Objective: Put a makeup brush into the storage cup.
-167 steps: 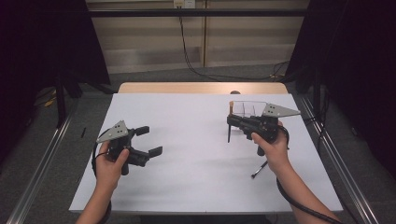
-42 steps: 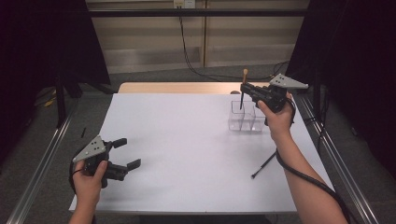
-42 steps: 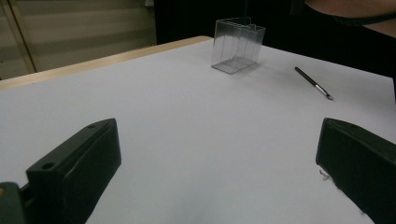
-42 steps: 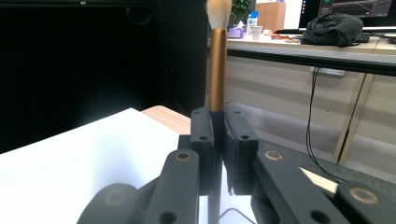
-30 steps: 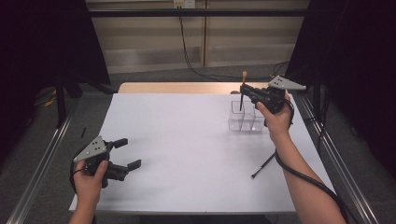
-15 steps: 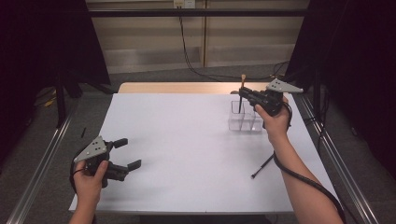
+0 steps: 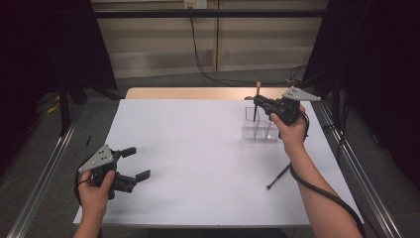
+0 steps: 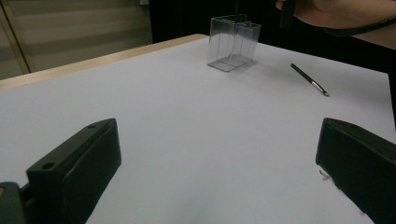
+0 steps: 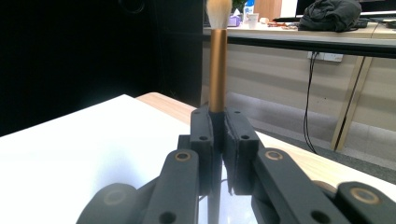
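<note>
A white tabletop sits in a dim room with black curtains. My right gripper, pinched on a makeup brush, has sunk since a second ago, so the upright handle now dips into the clear organizer; I judge release is close. A second brush lies near my right forearm. My left gripper waits spread at the near left edge.

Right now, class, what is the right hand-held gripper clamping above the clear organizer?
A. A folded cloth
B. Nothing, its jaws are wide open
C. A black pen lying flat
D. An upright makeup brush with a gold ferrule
D: the right hand-held gripper is shut on the makeup brush, which stands upright over the clear organizer.
</note>
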Tool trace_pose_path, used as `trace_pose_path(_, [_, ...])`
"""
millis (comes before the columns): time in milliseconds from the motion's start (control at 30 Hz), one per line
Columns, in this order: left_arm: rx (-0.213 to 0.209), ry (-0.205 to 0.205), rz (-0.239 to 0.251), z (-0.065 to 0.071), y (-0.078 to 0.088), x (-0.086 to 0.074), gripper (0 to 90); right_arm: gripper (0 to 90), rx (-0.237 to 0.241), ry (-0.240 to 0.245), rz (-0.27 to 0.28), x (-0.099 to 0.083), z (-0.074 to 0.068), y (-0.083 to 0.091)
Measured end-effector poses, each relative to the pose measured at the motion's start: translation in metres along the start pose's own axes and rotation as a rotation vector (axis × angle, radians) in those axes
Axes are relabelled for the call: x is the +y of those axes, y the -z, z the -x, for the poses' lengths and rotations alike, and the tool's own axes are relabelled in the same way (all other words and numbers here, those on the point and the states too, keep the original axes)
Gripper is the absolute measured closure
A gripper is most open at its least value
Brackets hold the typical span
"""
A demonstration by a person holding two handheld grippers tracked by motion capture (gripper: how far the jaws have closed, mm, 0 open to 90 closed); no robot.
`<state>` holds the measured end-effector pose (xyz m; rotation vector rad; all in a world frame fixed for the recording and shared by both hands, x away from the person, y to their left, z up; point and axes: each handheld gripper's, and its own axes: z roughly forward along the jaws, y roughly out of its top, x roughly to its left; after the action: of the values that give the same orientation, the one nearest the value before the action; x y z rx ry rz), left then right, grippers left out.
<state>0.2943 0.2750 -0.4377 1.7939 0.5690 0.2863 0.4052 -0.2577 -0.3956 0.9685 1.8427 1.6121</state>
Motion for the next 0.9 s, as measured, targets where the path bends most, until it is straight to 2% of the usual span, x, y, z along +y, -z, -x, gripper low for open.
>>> trace_pose_path(133, [0.000,0.000,0.000,0.000,0.000,0.000,0.1,82.7,-0.003,0.016,-0.011,-0.002,-0.001,0.000])
trace_pose_path(600, [0.001,0.000,-0.002,-0.001,0.000,-0.001,0.1,81.3,-0.001,0.007,-0.024,-0.006,0.001,0.003])
trace_pose_path(633, [0.001,0.000,-0.003,-0.001,0.000,0.000,0.1,77.5,0.003,0.000,-0.026,-0.006,0.000,0.003])
trace_pose_path(700, [-0.001,0.002,-0.001,-0.001,0.000,0.000,0.1,57.7,0.008,-0.009,-0.027,-0.007,-0.001,0.003])
trace_pose_path(767, [0.001,0.004,0.001,-0.001,0.000,0.000,0.1,46.9,-0.016,0.019,-0.044,-0.007,-0.004,0.003])
trace_pose_path(833, [0.002,0.005,0.002,-0.001,0.000,0.000,0.1,33.4,-0.018,0.011,-0.046,-0.006,-0.007,0.005])
trace_pose_path(900, [0.004,0.002,-0.002,-0.001,0.000,0.000,0.1,27.7,-0.024,0.018,-0.042,-0.006,-0.009,0.007])
